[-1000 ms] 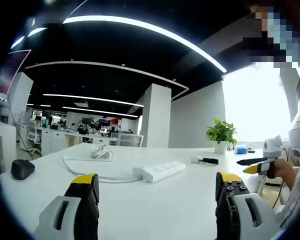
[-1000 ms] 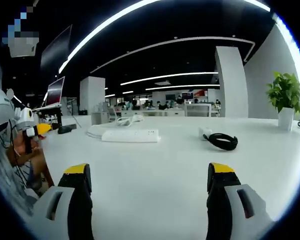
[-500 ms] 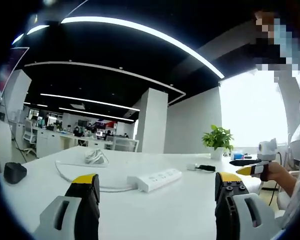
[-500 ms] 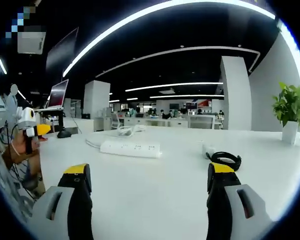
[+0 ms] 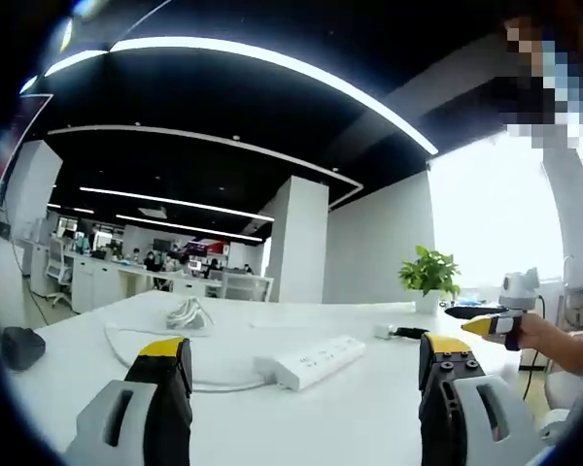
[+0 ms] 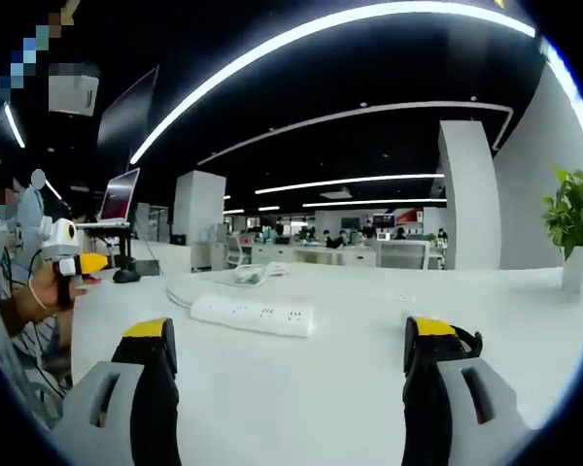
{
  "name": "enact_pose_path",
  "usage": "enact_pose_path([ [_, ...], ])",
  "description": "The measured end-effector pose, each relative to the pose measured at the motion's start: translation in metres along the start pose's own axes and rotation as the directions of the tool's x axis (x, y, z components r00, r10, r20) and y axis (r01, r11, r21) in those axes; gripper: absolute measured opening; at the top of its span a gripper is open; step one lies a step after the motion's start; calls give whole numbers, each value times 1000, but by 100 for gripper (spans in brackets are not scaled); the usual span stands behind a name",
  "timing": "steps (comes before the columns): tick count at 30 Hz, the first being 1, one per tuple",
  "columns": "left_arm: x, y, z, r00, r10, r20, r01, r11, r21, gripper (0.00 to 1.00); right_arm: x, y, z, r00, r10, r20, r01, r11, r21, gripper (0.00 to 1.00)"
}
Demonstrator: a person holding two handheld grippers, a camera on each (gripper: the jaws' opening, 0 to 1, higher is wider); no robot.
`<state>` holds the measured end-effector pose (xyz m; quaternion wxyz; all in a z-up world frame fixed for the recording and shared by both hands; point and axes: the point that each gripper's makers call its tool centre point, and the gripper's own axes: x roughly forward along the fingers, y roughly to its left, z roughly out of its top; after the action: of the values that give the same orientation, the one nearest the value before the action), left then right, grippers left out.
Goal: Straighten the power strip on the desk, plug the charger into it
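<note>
Holding both grippers low over the white tabletop (image 5: 301, 417), I have nothing between the jaws of either one. In the left gripper view my left gripper (image 5: 306, 374) rises from the bottom of the frame with its yellow-tipped jaws spread wide apart, bare tabletop showing between them. In the right gripper view my right gripper (image 6: 290, 351) stands the same way, jaws wide and empty.

In the left gripper view the white power strip (image 5: 311, 359) lies flat just below the middle of the frame, between and beyond my jaws, set at a slant with its far end toward the right. Its white cable (image 5: 151, 342) loops away to the left and ends in a bundle (image 5: 187, 314) further back. A black mouse (image 5: 21, 347) sits at the left edge. The charger (image 5: 384, 331), a small white block with a black cord (image 5: 413, 332) beside it, lies right of the strip and apart from it. A potted plant (image 5: 429, 277) stands behind it. At the right edge my other hand (image 5: 539, 335) holds the right gripper in the air.

In the right gripper view the power strip (image 6: 253, 315) lies left of centre, sockets up. The black cord (image 6: 464, 340) peeks out just above my right jaw. The left gripper (image 6: 78, 264) hangs at the left edge of the frame, and the plant (image 6: 575, 218) stands at the right edge.
</note>
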<state>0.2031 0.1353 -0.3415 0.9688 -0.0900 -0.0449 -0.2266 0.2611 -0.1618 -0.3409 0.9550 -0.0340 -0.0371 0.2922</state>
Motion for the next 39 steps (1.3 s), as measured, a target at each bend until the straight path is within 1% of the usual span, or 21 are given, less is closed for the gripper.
enact_pose_path([
  [3, 6, 3, -2, 1000, 2, -14, -2, 1000, 27, 99, 9, 1, -4, 999, 22, -25, -22, 1000, -14, 97],
  [6, 11, 5, -2, 1000, 5, -26, -3, 998, 67, 99, 18, 1, -6, 998, 43, -36, -44, 999, -28, 97],
  [8, 15, 6, -1, 1000, -2, -23, 4, 997, 80, 99, 22, 3, -6, 997, 63, -38, -64, 998, -29, 97],
  [10, 17, 7, 1, 1000, -13, -15, 14, 998, 63, 99, 27, 5, -7, 996, 74, -44, -75, 997, -17, 97],
  [12, 20, 8, 1, 1000, -20, -12, 21, 998, 66, 99, 32, 11, -5, 994, 101, -39, -101, 995, -18, 97],
  [16, 27, 11, -6, 999, -14, -48, 19, 995, 98, 99, 40, 17, -4, 991, 129, -32, -130, 991, -32, 97],
  [18, 29, 12, -8, 998, -17, -55, 22, 995, 95, 99, 44, 17, -5, 990, 134, -35, -135, 990, -34, 97],
  [21, 34, 12, -11, 999, -23, -49, 27, 996, 83, 99, 49, 19, -7, 988, 154, -31, -155, 987, -30, 97],
  [24, 40, 13, -16, 997, -27, -71, 33, 995, 94, 99, 55, 22, -6, 985, 173, -20, -173, 984, -32, 97],
  [26, 44, 13, -18, 996, -33, -87, 40, 995, 87, 99, 59, 21, -6, 985, 174, -17, -175, 984, -34, 97],
  [29, 49, 13, -20, 995, -37, -92, 45, 996, 80, 99, 64, 20, -5, 983, 183, -20, -183, 982, -35, 97],
  [31, 52, 12, -19, 995, -43, -89, 50, 995, 80, 99, 66, 18, -3, 983, 182, -11, -183, 983, -34, 97],
  [34, 57, 13, -19, 995, -41, -92, 50, 994, 96, 99, 72, 13, 0, 983, 183, 1, -183, 982, -37, 97],
  [39, 64, 19, -18, 995, -30, -91, 42, 991, 128, 99, 84, -2, 0, 985, 171, -12, -171, 983, -69, 96],
])
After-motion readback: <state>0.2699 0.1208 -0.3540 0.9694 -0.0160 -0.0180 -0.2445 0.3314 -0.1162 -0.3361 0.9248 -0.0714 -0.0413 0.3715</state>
